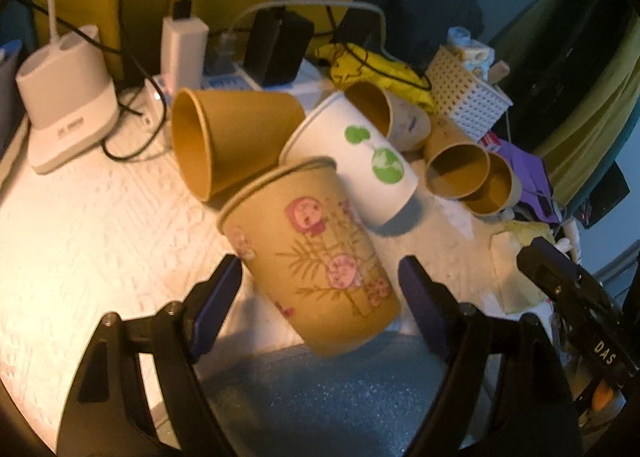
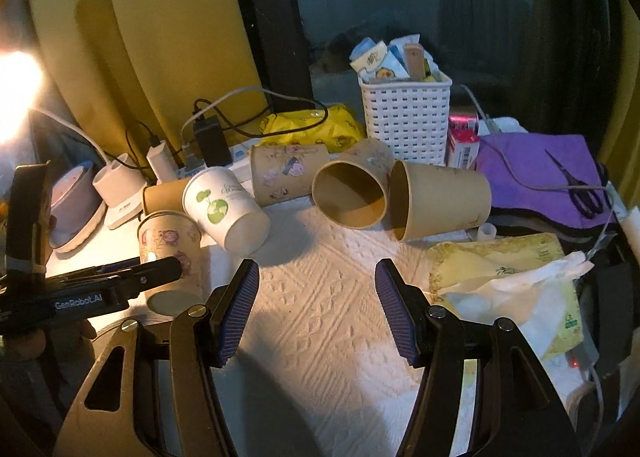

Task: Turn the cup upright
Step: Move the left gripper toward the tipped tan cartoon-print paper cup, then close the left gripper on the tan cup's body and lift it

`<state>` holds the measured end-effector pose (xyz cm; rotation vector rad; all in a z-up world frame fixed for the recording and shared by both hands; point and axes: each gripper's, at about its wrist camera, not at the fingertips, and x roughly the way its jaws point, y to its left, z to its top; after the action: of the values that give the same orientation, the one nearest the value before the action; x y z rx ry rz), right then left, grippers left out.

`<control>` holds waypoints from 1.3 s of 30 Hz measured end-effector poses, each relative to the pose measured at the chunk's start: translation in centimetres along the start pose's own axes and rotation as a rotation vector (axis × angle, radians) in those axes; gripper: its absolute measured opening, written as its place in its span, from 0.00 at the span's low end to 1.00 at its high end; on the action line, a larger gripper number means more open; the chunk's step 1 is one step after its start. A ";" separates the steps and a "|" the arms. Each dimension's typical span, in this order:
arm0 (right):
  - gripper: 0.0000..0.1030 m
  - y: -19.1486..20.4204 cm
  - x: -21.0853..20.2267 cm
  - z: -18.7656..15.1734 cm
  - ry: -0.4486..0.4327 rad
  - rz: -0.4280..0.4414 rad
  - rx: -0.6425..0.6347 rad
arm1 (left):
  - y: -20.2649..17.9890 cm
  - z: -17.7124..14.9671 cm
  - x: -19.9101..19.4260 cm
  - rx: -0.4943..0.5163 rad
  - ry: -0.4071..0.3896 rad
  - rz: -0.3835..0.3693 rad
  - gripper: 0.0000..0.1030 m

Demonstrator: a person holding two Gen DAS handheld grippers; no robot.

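A tan paper cup with pink flowers (image 1: 316,257) stands between the fingers of my left gripper (image 1: 320,277), rim up and tilted; the jaws are wide and a gap shows on each side. It also shows in the right wrist view (image 2: 168,253), behind the left gripper's finger (image 2: 132,281). Several other cups lie on their sides: a plain tan cup (image 1: 224,137), a white cup with green print (image 1: 360,161) (image 2: 224,213), and tan cups (image 2: 436,199) (image 2: 350,193). My right gripper (image 2: 316,297) is open and empty over the white cloth.
A white charging dock (image 1: 64,97), chargers and cables (image 1: 184,45) sit at the back. A white basket (image 2: 406,125), purple cloth with scissors (image 2: 560,177), and tissues (image 2: 516,289) lie on the right. The textured white cloth (image 2: 320,337) covers the table.
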<state>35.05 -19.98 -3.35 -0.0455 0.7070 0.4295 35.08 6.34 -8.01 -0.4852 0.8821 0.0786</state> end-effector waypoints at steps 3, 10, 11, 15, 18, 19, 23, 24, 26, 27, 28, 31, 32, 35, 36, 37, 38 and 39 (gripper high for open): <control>0.62 -0.2 0.5 -0.2 0.013 0.005 0.003 | 0.4 -0.1 1.0 -0.016 0.031 -0.020 0.79; 0.62 0.3 0.2 -0.4 0.018 0.017 0.007 | 0.4 -0.4 0.7 -0.010 0.031 -0.044 0.68; 0.62 0.5 0.0 -0.4 0.016 0.018 0.006 | 0.4 -0.5 0.5 -0.005 0.029 -0.045 0.66; 0.62 1.2 -1.3 -0.6 0.009 0.016 0.002 | 0.5 -1.1 -0.4 0.005 0.025 -0.057 0.62; 0.62 1.8 -2.4 -0.9 0.002 0.011 -0.002 | 0.4 -1.7 -1.4 0.020 0.019 -0.071 0.62; 0.62 2.0 -2.8 -1.0 -0.001 0.010 -0.002 | 0.3 -1.9 -1.8 0.027 0.018 -0.075 0.61; 0.62 2.9 -4.4 -1.5 -0.014 0.007 -0.007 | 0.1 -3.0 -3.6 0.050 0.002 -0.099 0.61; 0.62 3.2 -4.8 -1.6 -0.017 0.006 -0.010 | 0.0 -3.4 -4.2 0.064 -0.010 -0.102 0.61; 0.62 3.7 -5.6 -1.9 -0.023 0.005 -0.014 | -0.1 -4.1 -5.2 0.090 -0.026 -0.112 0.61; 0.62 4.0 -6.2 -2.1 -0.028 0.005 -0.016 | -0.3 -4.5 -5.9 0.107 -0.038 -0.117 0.61; 0.62 4.2 -6.6 -2.2 -0.031 0.005 -0.017 | -0.4 -4.8 -6.4 0.120 -0.045 -0.117 0.61; 0.62 4.8 -8.1 -3.0 -0.042 0.003 -0.019 | -0.7 -6.2 -7.8 0.163 -0.070 -0.115 0.61; 0.62 5.0 -8.4 -3.2 -0.044 0.003 -0.019 | -0.9 -6.7 -8.3 0.175 -0.078 -0.115 0.61; 0.62 5.5 -9.8 -4.0 -0.052 0.001 -0.021 | -1.5 -8.1 -9.7 0.214 -0.106 -0.117 0.61; 0.62 5.6 -10.1 -4.2 -0.054 0.000 -0.022 | -1.7 -8.6 -10.2 0.228 -0.114 -0.120 0.61; 0.62 5.8 -10.7 -4.6 -0.058 -0.001 -0.023 | -1.9 -9.0 -10.4 0.239 -0.121 -0.122 0.61; 0.62 5.9 -11.0 -4.8 -0.061 -0.001 -0.023 | -2.2 -9.5 -10.9 0.253 -0.131 -0.123 0.61; 0.62 6.2 -11.4 -5.1 -0.064 -0.001 -0.023 | -2.3 -10.0 -11.4 0.264 -0.138 -0.123 0.61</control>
<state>21.70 -19.51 0.68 -0.0534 0.6388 0.4363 21.17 1.37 -3.91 -0.2829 0.7126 -0.1150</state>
